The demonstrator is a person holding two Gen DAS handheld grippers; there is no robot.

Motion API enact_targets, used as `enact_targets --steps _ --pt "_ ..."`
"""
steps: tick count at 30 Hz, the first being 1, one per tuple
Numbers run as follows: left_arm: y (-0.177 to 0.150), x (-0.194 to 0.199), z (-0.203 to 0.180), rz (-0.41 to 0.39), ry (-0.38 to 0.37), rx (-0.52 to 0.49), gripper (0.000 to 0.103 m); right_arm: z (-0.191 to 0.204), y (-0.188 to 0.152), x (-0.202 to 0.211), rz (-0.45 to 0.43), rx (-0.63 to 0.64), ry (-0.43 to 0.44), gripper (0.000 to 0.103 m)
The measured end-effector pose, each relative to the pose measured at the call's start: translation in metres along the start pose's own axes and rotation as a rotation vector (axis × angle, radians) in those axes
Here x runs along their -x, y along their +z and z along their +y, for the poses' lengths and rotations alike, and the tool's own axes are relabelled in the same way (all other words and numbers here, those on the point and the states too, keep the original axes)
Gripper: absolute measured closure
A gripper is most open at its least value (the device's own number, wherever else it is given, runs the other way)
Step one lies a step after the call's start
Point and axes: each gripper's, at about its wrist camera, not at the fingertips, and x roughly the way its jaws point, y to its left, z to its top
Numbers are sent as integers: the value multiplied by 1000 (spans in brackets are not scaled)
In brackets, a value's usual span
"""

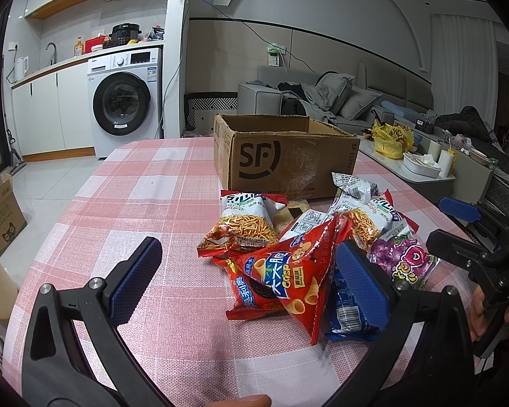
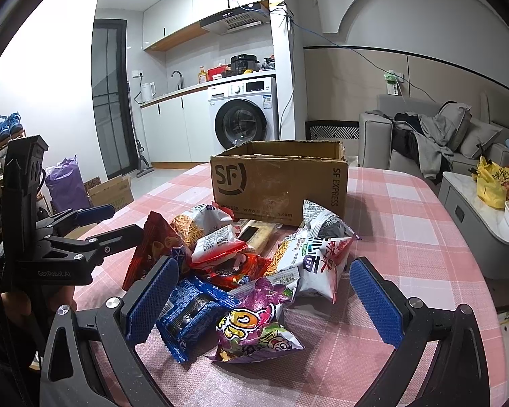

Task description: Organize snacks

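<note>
Pink-and-white checked cloth covers the worktop (image 1: 135,183). Snack packets sit in one loose pile near the front edge, just in front of the open brown corrugated cardboard box printed SF (image 1: 281,159).

Pile contents: red cone-crisps bag (image 1: 288,271) on top at the left side, red-and-white noodle-snack bag (image 1: 244,227) behind it, blue foil biscuit packet (image 2: 190,315) at the front, purple cartoon-print bag (image 2: 254,325) beside it, white noodle-snack bag with red characters (image 2: 315,264) to the right, and a tan flat packet (image 2: 258,234) nearly touching the box.

Left tongs (image 1: 247,278): wide open, nothing held. Its right blue pad sits just in front of the blue packet and beside the red cone-crisps bag; contact can't be confirmed. Its left pad is over bare cloth.

Right tongs (image 2: 264,302): wide open, nothing held. The blue packet and purple bag lie between its pads; the left pad is at the blue packet's edge, and the right pad is clear of the white bag.

Box interior is not visible from either view.
</note>
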Motion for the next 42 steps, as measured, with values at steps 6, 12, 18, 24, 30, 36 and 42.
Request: enact_targets --steps 6,12,18,24,30,36,42 --pt "0 0 0 1 0 0 1 -2 -4 -7 2 -4 -5 0" --pt "0 0 0 1 0 1 1 0 -1 -4 7 10 -1 0" --pt "0 0 0 1 0 0 1 0 0 -2 11 10 4 0" --pt "0 1 0 -8 4 5 1 -6 0 -2 27 -35 15 0" --pt "0 0 -3 0 3 3 1 -17 1 -4 46 -89 21 0" --pt "-5 -5 -4 5 -1 8 1 -6 0 -11 90 -37 -8 0" --pt "-4 -10 -4 62 -36 -22 1 -3 -3 -24 172 -20 -21 0"
